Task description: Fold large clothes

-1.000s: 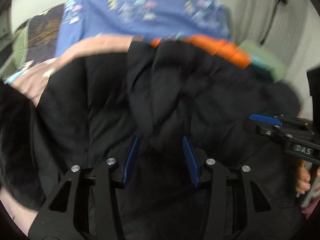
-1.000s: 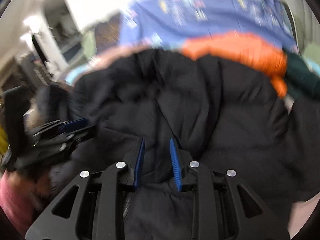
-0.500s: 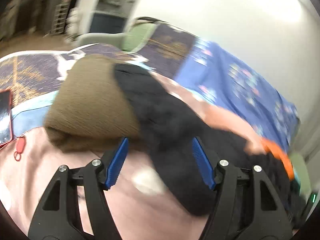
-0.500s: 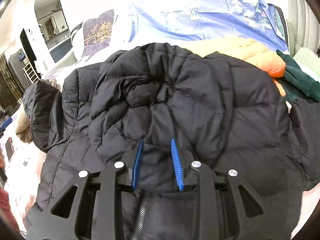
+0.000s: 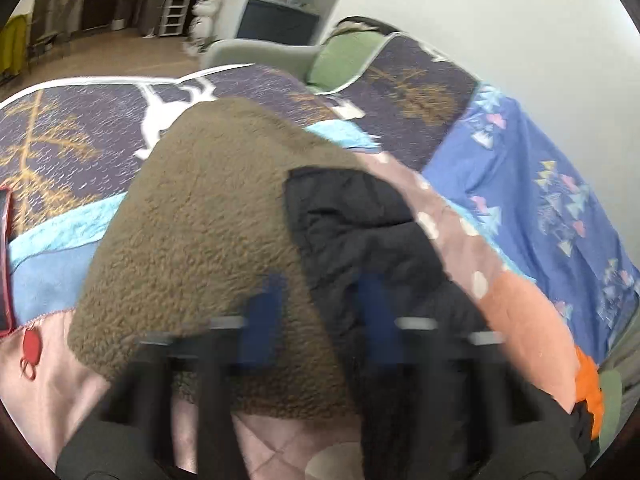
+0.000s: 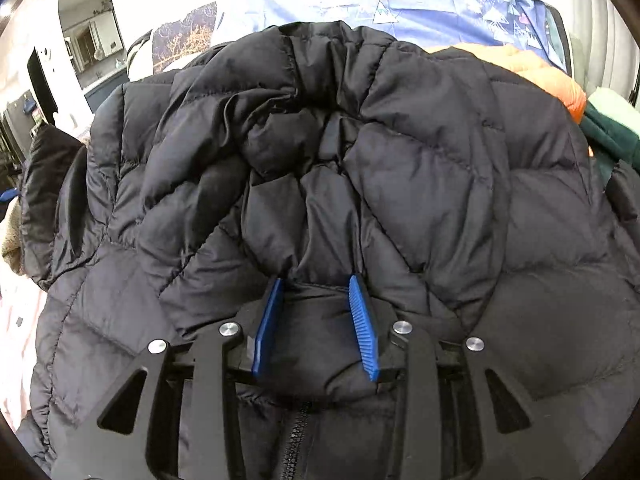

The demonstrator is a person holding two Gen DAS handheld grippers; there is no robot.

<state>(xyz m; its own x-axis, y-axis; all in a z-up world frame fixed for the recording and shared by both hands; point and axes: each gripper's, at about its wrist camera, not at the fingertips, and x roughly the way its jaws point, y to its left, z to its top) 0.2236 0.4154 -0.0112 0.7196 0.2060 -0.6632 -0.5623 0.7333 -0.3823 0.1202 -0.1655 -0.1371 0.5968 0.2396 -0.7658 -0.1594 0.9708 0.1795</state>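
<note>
A black quilted puffer jacket (image 6: pixel 400 184) lies spread over the bed and fills the right wrist view, zip at the bottom centre. My right gripper (image 6: pixel 316 284) sits low on it, jaws parted around a raised fold of the fabric, not closed on it. In the left wrist view a black part of the jacket (image 5: pixel 360 232) shows with its brown fleece-lined hood (image 5: pixel 208 240). My left gripper (image 5: pixel 320 300) is blurred, its jaws apart, over the seam between fleece and black fabric.
The bed has a pink quilt (image 5: pixel 500 312), a dark patterned blanket (image 5: pixel 72 132) and a blue sheet (image 5: pixel 540 184). An orange garment (image 6: pixel 552 80) and a dark green one (image 6: pixel 612 132) lie at the right. A red-cased phone (image 5: pixel 5 264) lies at the left edge.
My left gripper swung left from the jacket's body to the fleece hood and has moved in over it. My right gripper stayed on the jacket, its jaws a little wider.
</note>
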